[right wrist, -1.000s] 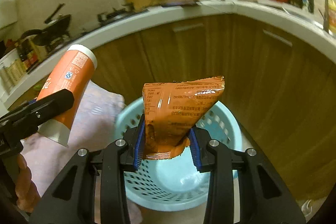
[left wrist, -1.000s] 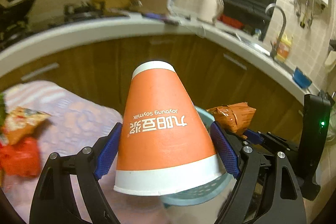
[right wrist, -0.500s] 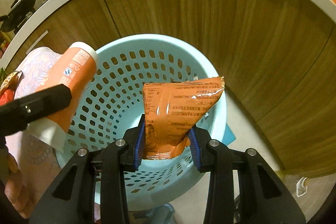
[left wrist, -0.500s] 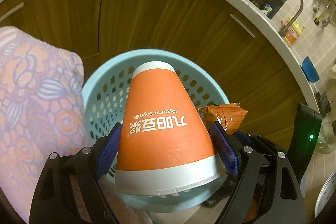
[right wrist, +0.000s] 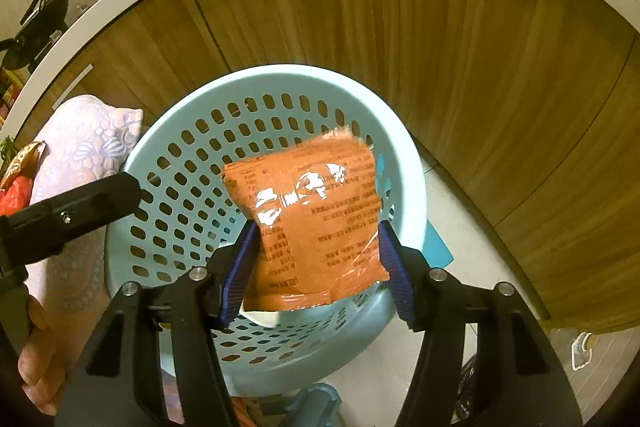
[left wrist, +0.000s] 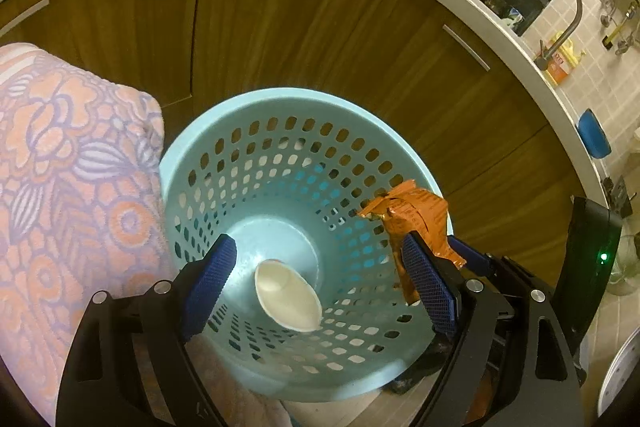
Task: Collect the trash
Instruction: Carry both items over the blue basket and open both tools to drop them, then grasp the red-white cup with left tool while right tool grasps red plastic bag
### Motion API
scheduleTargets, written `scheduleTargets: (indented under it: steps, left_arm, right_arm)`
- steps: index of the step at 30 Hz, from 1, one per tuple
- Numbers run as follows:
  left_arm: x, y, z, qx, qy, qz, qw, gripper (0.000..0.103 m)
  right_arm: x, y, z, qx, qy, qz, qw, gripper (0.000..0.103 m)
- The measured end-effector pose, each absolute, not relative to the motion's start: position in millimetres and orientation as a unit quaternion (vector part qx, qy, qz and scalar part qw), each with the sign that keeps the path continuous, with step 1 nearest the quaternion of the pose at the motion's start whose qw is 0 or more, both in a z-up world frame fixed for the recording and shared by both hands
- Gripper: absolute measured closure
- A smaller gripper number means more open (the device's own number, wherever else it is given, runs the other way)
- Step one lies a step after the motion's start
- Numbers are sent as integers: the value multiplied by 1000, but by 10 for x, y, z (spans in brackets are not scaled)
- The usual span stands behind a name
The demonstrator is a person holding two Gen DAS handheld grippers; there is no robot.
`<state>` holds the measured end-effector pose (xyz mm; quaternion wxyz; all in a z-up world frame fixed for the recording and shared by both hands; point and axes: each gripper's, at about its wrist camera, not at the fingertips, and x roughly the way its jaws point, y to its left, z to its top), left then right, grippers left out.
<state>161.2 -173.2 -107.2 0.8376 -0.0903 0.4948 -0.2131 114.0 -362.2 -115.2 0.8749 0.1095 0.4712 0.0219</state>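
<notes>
Both wrist views looked down into the blue basket [left wrist: 208, 131], which stood on the floor before the wooden cabinets [left wrist: 320, 27], beside the patterned cloth [left wrist: 60, 167].

Left gripper [left wrist: 320, 277]: its jaws stood wide apart and held nothing. Half a second earlier they had clamped the orange cup; in this frame the cup [left wrist: 288, 301] lay on its side on the basket floor, its white mouth turned toward the camera. In the right wrist view only a pale edge of the cup [right wrist: 260, 317] showed beneath the packet.

Right gripper [right wrist: 316, 267]: its jaws had spread wider than in the earlier frames, where both pads pinched the orange packet. The packet [right wrist: 316, 223] now sat between the pads over the basket [right wrist: 400, 147], tilted and slightly blurred; the left pad lay close against its edge, while the right pad stood just clear of it. Whether any grip remained could not be told. From the left wrist view the packet [left wrist: 416, 215] appeared at the basket's right rim, behind the left gripper's right pad.
</notes>
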Motion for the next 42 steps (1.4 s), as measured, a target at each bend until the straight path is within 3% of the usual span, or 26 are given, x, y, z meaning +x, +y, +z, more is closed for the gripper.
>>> scheduleTargets:
  steps: [4,20,23,28,42]
  left_arm:
    - [1560,-1663,-990,-97,486,-213,842,20]
    - [984,-1130,-360,-75,389,-165,903,20]
    - [825,-936,-183,-72,362,-147,918,20]
    - [581,-569,34,-76,328,-111,935,20]
    - [43,815,223,-132,284,14,950,20]
  right_arm:
    - [1073,-3656,-1111,115,465,24,878,33]
    - [866,-3137,-575,78,404,86,907,33]
    - [823,-2897,-429,62,390,108,912,35]
    - [781,-2514,-259,41,377,142,915,45]
    - [575,-1348,-15,-12,356,234,904,54]
